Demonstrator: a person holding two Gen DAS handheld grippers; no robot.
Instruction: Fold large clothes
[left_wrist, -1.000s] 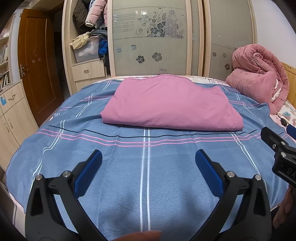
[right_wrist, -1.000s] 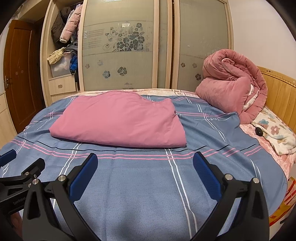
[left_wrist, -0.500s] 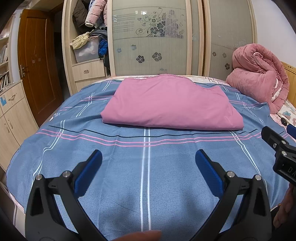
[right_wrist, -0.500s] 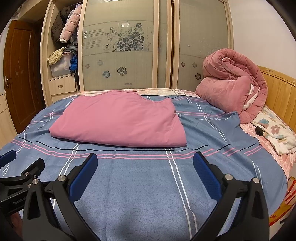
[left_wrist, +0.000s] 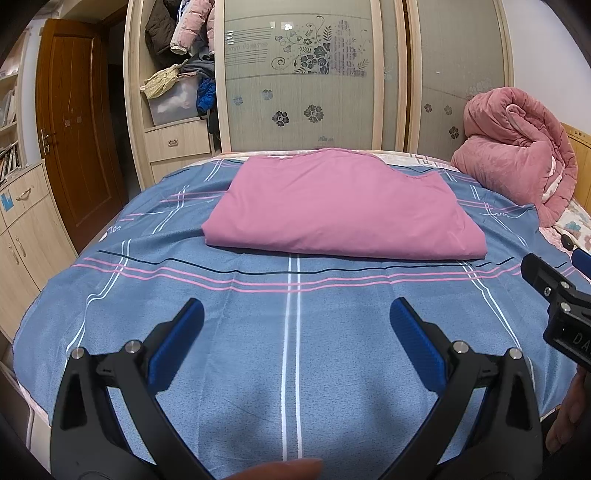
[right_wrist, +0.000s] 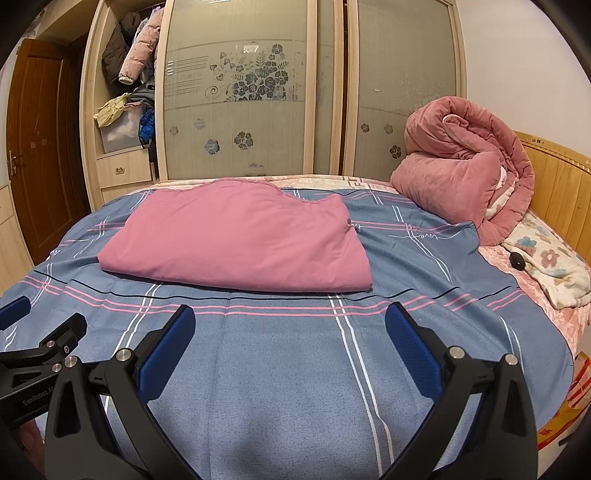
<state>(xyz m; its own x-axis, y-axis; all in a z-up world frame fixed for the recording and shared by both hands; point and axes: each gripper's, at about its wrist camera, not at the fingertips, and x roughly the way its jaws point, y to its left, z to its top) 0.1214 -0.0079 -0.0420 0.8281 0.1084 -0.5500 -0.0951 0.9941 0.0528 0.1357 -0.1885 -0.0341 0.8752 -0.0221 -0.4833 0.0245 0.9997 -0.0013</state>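
Pink folded cloth (left_wrist: 340, 210) looks soft and light; grip a near corner. Left gripper (left_wrist: 295, 332) and right gripper (right_wrist: 290, 336) gape wide, empty.

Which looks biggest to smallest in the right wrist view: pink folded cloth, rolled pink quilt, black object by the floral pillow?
1. Pink folded cloth, though it lies nearer the camera than the quilt, so the true order of these two is unsure.
2. Rolled pink quilt.
3. Black object, plainly smallest.
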